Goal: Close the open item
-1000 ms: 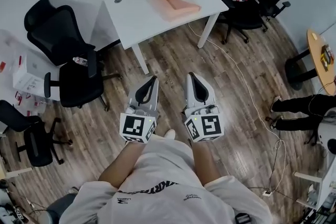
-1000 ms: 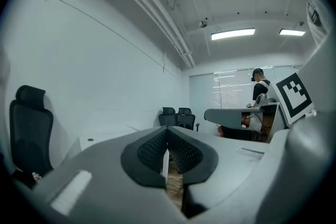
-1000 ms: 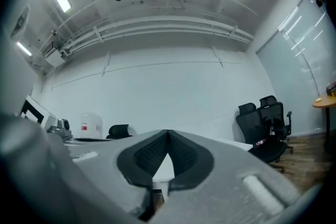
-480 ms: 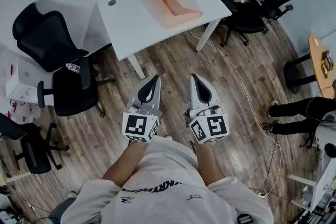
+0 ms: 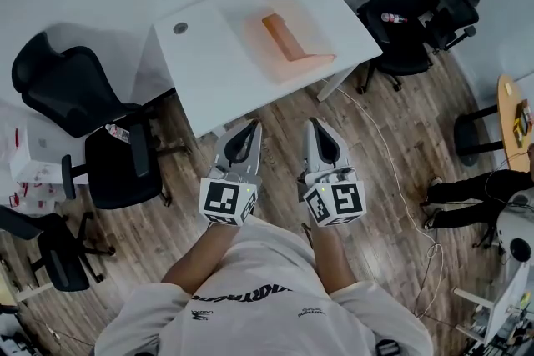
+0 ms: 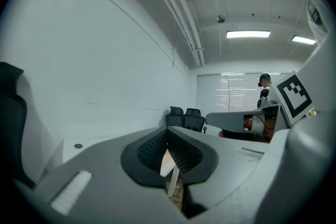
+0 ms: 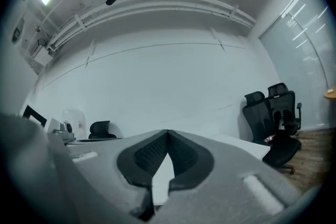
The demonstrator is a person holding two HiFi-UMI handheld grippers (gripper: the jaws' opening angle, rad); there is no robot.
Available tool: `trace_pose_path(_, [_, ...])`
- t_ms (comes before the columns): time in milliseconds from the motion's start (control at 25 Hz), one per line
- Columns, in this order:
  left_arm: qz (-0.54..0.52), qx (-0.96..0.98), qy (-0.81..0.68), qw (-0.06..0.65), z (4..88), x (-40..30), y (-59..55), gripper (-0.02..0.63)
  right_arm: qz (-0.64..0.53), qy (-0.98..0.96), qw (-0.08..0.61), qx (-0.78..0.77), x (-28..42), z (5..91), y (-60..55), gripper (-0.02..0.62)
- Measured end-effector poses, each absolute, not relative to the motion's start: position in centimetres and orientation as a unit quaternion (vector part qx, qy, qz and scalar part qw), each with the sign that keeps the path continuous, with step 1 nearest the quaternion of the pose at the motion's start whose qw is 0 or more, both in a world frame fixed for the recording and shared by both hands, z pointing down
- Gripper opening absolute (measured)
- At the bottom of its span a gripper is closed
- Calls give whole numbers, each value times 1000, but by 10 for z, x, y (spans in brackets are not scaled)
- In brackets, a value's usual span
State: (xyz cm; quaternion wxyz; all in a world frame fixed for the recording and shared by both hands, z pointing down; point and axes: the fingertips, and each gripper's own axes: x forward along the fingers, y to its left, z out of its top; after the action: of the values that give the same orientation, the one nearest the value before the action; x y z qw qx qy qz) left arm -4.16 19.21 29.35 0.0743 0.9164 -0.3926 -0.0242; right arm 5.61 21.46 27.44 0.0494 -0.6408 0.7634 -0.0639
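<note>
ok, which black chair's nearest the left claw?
The chair at the white table's left end, item on its seat; the others stand farther from the left claw.

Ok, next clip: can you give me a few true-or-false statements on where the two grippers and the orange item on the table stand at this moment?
1. The left gripper and the right gripper are both shut with nothing between their jaws. True.
2. The orange item lies open on the white table, with one panel standing up. True.
3. The right gripper is touching the orange item. False: both grippers are held in front of the person, short of the item, and neither touches it.
4. Black chairs stand only to the left of the table. False: one black chair stands to the left, and another black chair stands to the right.
</note>
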Motion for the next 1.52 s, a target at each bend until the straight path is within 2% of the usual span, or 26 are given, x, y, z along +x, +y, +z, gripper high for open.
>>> trace_pose_path(600, [-11, 922, -373, 105, 303, -40, 9, -2, -83, 741, 21, -666, 70, 276, 34, -3])
trace_pose_path(1120, [2, 914, -376, 155, 338, -34, -51, -2, -109, 736, -15, -668, 89, 302, -36, -3])
trace_pose_path(1520, [54, 889, -421, 172, 395, -17, -86, -2, -152, 758, -45, -632, 124, 346, -86, -3])
